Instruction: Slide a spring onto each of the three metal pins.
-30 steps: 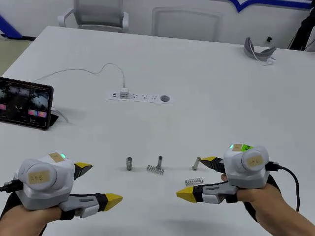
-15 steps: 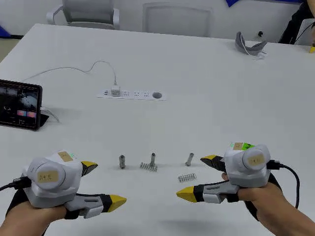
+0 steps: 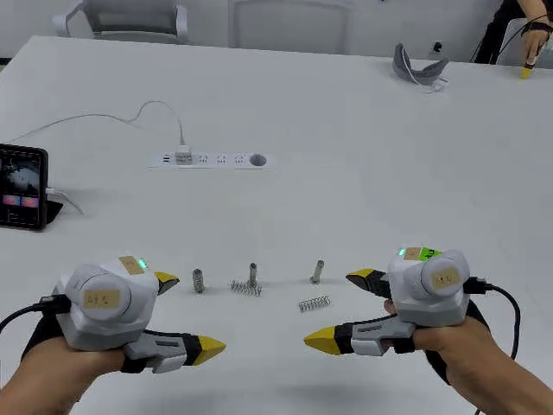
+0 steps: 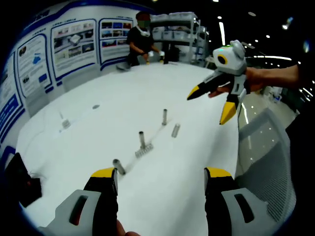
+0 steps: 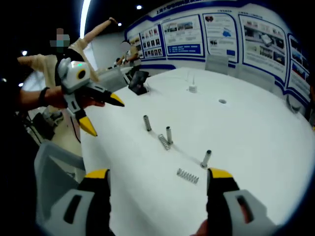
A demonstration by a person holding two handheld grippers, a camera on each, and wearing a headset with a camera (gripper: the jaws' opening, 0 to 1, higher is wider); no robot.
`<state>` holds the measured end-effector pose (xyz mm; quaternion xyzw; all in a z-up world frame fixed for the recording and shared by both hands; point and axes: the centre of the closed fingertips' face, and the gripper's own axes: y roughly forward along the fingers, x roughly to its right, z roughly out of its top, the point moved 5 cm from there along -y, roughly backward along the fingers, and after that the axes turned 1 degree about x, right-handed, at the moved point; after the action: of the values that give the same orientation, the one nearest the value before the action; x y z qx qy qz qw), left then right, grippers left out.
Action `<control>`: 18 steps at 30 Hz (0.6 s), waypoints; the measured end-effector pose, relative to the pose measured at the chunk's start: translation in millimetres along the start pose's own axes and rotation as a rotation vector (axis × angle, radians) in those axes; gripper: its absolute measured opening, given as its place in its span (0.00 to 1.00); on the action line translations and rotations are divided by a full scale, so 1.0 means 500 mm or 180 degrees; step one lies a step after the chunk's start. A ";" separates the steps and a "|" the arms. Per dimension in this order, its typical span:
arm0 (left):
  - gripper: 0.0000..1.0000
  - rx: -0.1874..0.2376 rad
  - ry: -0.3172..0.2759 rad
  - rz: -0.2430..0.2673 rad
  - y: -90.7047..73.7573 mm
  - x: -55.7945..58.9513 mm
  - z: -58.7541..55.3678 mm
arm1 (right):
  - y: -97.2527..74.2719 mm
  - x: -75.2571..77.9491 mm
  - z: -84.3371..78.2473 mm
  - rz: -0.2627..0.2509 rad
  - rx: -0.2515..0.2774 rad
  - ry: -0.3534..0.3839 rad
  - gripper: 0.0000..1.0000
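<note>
Head view: flanking upright silver metal middle pin (image 3: pixel 253 272), left gripper (image 3: pixel 192 313) and right gripper (image 3: pixel 335 309) gaping empty, seemingly readied for loose coiled wire spring (image 3: pixel 314 303) right of it.

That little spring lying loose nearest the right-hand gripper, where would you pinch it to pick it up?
Pinch the spring around its middle, across the coils, coming down from above with the right gripper. It lies flat on its side on the table, apart from the nearest pin, so both flanks look free.

Tablet (image 3: pixel 21 187) half off left edge
</note>
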<state>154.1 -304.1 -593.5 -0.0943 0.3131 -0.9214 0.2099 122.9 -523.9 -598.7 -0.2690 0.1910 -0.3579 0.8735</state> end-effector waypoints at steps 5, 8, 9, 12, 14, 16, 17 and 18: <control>0.73 -0.0053 0.0107 -0.0083 0.017 0.002 0.009 | -0.007 -0.002 -0.007 -0.0012 -0.0003 0.0020 0.82; 0.73 -0.0145 0.0194 -0.0142 0.029 0.002 0.009 | -0.011 -0.002 -0.011 -0.0014 0.0001 0.0028 0.82; 0.74 -0.0185 0.0227 -0.0159 0.033 0.002 0.008 | -0.013 -0.003 -0.012 -0.0015 0.0002 0.0030 0.82; 0.73 -0.0282 0.0366 -0.0180 0.044 0.002 0.011 | -0.016 -0.005 -0.015 -0.0017 0.0006 0.0050 0.82; 0.73 -0.0283 0.0381 -0.0197 0.053 0.001 0.016 | -0.017 -0.005 -0.018 -0.0018 0.0013 0.0070 0.82; 0.73 -0.0308 0.0420 -0.0217 0.064 0.000 0.019 | -0.018 -0.005 -0.020 -0.0021 0.0010 0.0081 0.82; 0.73 -0.0324 0.0436 -0.0222 0.069 -0.001 0.019 | -0.019 -0.006 -0.021 -0.0023 0.0012 0.0084 0.82; 0.73 -0.0342 0.0453 -0.0227 0.077 -0.002 0.019 | -0.019 -0.007 -0.022 -0.0018 0.0014 0.0087 0.82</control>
<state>170.7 -336.4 -610.0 -0.0508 0.3726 -0.9146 0.1489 109.6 -530.7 -600.9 -0.2627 0.2014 -0.3645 0.8704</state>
